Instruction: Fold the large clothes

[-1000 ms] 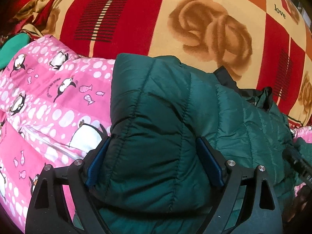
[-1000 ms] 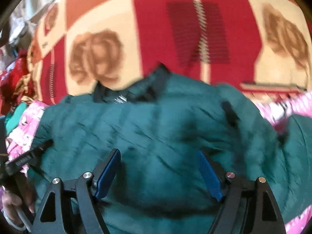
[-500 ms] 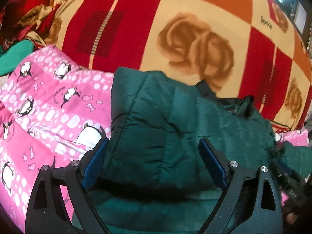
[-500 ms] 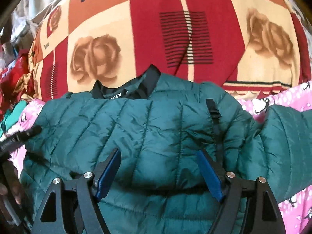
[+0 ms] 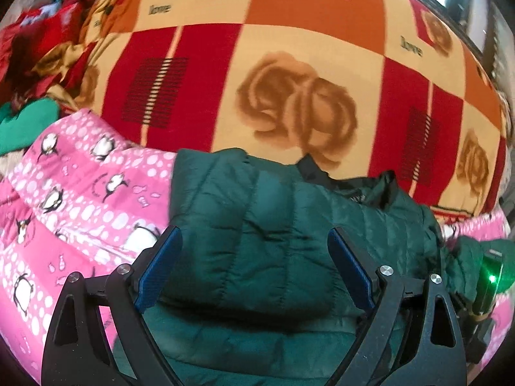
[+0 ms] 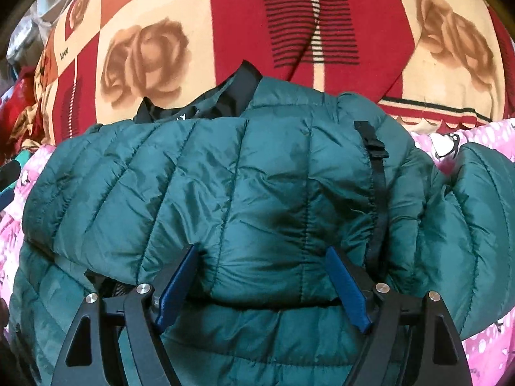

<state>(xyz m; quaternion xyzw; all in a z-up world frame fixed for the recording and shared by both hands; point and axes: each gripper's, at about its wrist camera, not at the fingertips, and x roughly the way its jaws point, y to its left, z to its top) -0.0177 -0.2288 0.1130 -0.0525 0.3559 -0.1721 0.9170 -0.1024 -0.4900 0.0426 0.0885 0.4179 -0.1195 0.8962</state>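
Two wrist views, one dark green quilted puffer jacket point(image 5: 231, 193). Lies doubled over on itself on a pink penguin-print padded cover point(image 5: 80, 199), collar end toward a red, orange and cream blanket with brown roses point(image 5: 289, 48).

From the left wrist: black left gripper point(image 5: 254, 233) with blue pads, spread wide above the folded upper layer and gripping nothing. Left pad just off the jacket's left edge, over the pink cover; right pad over the quilting. Shows the rounded edge of the fold running across between the jaws, with a lower layer of the same green beneath. Catches a bright green cloth point(image 5: 22, 125) and crumpled red fabric point(image 5: 38, 38) at far left, beyond the pink cover.

From the right wrist: black right gripper point(image 6: 262, 249) pointing down at a puffy fold of the jacket point(image 6: 225, 167), jaws opening, a bulge of fabric between the blue pads. Left pad nestled against the quilting, right pad just beside it, not pinching. Takes in a black collar lining point(image 6: 235, 93) at the top of the jacket, touching the blanket, and a black strap with a buckle point(image 6: 375, 148) running down the right shoulder. Shows one green sleeve point(image 6: 476, 209) lying out to the right on the pink cover.
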